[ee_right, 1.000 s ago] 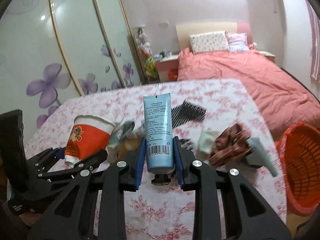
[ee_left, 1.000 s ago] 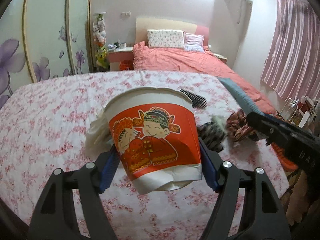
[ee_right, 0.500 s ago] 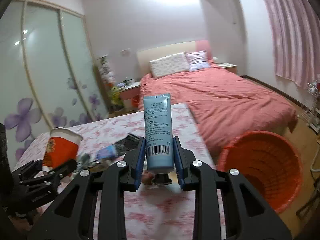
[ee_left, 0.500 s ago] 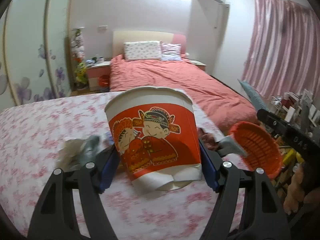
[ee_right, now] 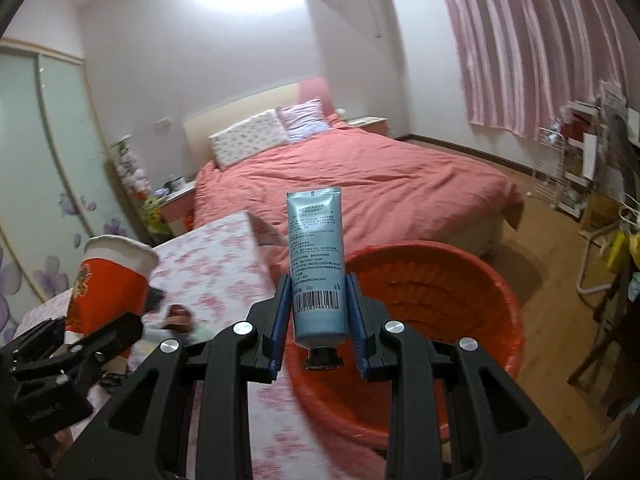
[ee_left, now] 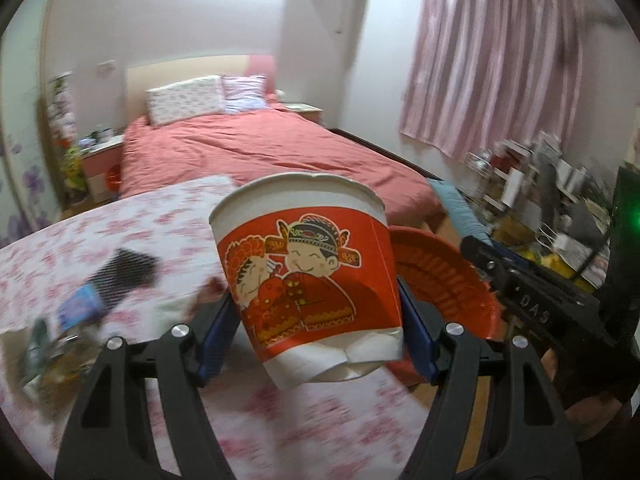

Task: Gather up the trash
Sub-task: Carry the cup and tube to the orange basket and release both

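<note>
My left gripper (ee_left: 316,332) is clamped on the red-and-white paper cup (ee_left: 308,280), its blue pads spread wide against the cup's lower sides, and the cup's base already looks dented and folded; my right gripper (ee_right: 318,312) is closed narrowly on the blue tube (ee_right: 318,264), which stands cap-down between the pads with its crimped end up; the orange basket (ee_right: 460,280) sits on the floor just off the corner of the desk (ee_right: 224,256), and in the right wrist view the tube hangs roughly over the basket's near rim, while in the left wrist view the cup is above the desk's edge with the basket just behind and to its right; what worries me is releasing too early: I judge the cup, light and wide, could catch the rim and roll onto the floor if I let go before it is over the opening; the tube is gripped low and could tip as the pads part, dropping against the basket's wall or outside it; both grippers are converging on one basket, so they could knock together; the views are blurred, so the scraps left on the desk (ee_left: 72,320) are hard to identify.
</note>
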`<state>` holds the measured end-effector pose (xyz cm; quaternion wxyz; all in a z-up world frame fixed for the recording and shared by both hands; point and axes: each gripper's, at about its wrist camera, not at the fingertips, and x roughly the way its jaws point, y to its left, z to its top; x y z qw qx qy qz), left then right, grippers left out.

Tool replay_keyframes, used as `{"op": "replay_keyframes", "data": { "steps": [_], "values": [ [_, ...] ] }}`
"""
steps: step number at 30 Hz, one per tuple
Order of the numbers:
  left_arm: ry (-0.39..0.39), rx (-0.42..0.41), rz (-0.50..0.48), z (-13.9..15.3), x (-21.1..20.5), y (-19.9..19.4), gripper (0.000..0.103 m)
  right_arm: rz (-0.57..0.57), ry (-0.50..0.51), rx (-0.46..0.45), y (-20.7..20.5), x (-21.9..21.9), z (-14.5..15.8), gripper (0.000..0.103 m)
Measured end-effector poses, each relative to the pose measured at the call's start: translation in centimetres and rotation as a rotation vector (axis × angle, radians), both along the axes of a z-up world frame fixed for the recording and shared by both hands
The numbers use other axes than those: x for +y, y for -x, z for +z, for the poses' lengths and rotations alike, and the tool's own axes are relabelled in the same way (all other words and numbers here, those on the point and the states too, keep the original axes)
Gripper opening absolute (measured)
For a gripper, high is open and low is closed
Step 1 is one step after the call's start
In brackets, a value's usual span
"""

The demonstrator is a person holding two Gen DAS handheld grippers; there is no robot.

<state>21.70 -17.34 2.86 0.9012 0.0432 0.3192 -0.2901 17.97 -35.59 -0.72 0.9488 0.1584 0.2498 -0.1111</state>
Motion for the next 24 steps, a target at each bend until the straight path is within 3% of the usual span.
{"op": "replay_keyframes", "data": {
  "steps": [5, 11, 13, 17, 24],
  "values": [
    [-0.017, 0.033, -0.09, -1.8, -6.2, -1.3, 0.071, -0.055, -0.034, 0.012, -0.3, -3.1, -0.8, 0.028],
    [-0.049, 0.086, -0.118, -4.5, -10.2, -3.1, 0.074, -0.104, -0.078, 0.025, -0.8, -5.9, -2.1, 0.029],
    [-0.074, 0.104, -0.096, -5.2, -10.3, -3.7, 0.084, -0.106, -0.093, 0.045, -1.1, -6.2, -2.6, 0.029],
    [-0.086, 0.118, -0.057, -5.9, -8.6, -4.2, 0.088, -0.11, -0.095, 0.058, -1.1, -6.1, -3.1, 0.049],
    [-0.089, 0.067, 0.056, -3.9, -2.2, -3.7, 0.091, -0.082, -0.048, 0.058, -1.0, -4.7, -2.0, 0.049]
  ]
}}
